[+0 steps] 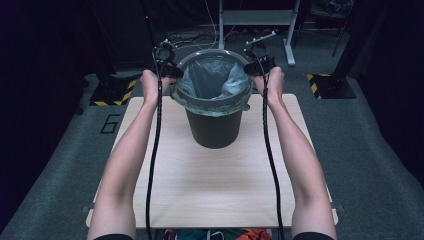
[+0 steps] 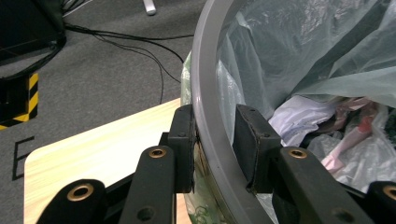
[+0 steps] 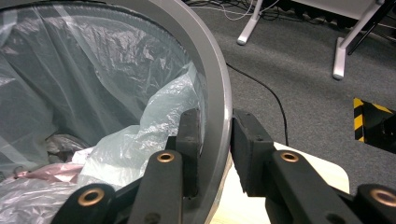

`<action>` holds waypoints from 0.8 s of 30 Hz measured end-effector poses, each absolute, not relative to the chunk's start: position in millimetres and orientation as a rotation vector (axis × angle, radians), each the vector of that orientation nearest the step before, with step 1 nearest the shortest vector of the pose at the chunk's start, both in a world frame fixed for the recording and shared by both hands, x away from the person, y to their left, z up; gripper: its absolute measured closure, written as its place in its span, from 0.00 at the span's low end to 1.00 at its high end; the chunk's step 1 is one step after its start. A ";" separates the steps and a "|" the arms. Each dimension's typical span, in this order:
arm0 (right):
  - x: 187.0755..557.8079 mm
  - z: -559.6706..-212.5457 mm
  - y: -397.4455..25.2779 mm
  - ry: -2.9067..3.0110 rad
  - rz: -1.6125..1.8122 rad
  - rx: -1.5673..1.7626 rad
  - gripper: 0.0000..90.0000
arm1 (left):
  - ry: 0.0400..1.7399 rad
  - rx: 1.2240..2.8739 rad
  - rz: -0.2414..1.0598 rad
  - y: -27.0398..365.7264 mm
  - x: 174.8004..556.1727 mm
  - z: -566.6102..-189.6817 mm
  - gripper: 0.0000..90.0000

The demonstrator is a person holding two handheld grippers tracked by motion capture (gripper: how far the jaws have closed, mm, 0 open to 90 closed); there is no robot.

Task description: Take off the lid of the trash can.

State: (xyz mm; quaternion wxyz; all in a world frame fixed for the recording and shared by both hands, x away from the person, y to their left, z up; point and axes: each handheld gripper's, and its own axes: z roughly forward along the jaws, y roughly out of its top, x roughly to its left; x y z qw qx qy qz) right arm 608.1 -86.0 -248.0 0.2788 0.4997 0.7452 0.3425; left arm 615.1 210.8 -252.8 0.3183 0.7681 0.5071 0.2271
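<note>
- A dark bin [image 1: 214, 125] stands on the pale wooden worktop [image 1: 210, 185], in the upper middle of the high view, toward the worktop's far edge.
- A grey ring [image 1: 212, 53] sits around the bin's mouth, over a pale translucent liner bag [image 1: 212, 80] whose edge spills over the outside of the rim.
- The left tongs [image 1: 170, 67] are at the ring's left side in the high view, the right tongs [image 1: 260, 62] at its right side; the bin sits between the two hands.
- In the left gripper view, the left tongs [image 2: 212, 140] straddle the grey ring [image 2: 205, 84]: one jaw outside, one inside against the liner bag [image 2: 299, 51]. The outer jaw touches the ring; a narrow gap shows at the inner one.
- In the right gripper view, the right tongs [image 3: 215, 144] straddle the ring [image 3: 219, 93] the same way, inner jaw against the liner [image 3: 93, 70], outer jaw just beside the ring's outer face.
- Both pairs stand partly apart, set around the ring but not visibly squeezed tight on it.
- Crumpled pale and pinkish rubbish [image 2: 336, 130] lies in the bag, at the right of the left gripper view.
- Cables [image 2: 140, 46] run over the grey carpet beyond the worktop.
</note>
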 end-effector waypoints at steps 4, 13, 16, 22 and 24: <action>605.9 -242.1 -87.5 2.000 0.946 1.355 0.82 | 1.329 2.023 0.599 211.5 612.1 -247.7 0.76; 599.4 -236.9 -89.5 2.021 0.973 1.366 0.82 | 1.323 2.020 0.584 214.1 601.9 -238.5 0.76; 595.2 -236.2 -92.2 2.029 0.998 1.364 0.81 | 1.317 2.015 0.577 215.5 597.1 -237.7 0.76; 583.3 -235.4 -94.1 2.021 1.016 1.353 0.81 | 1.309 1.997 0.557 216.9 586.7 -238.4 0.76; 579.6 -235.2 -95.9 2.016 1.029 1.349 0.82 | 1.302 1.994 0.562 216.8 583.5 -238.4 0.76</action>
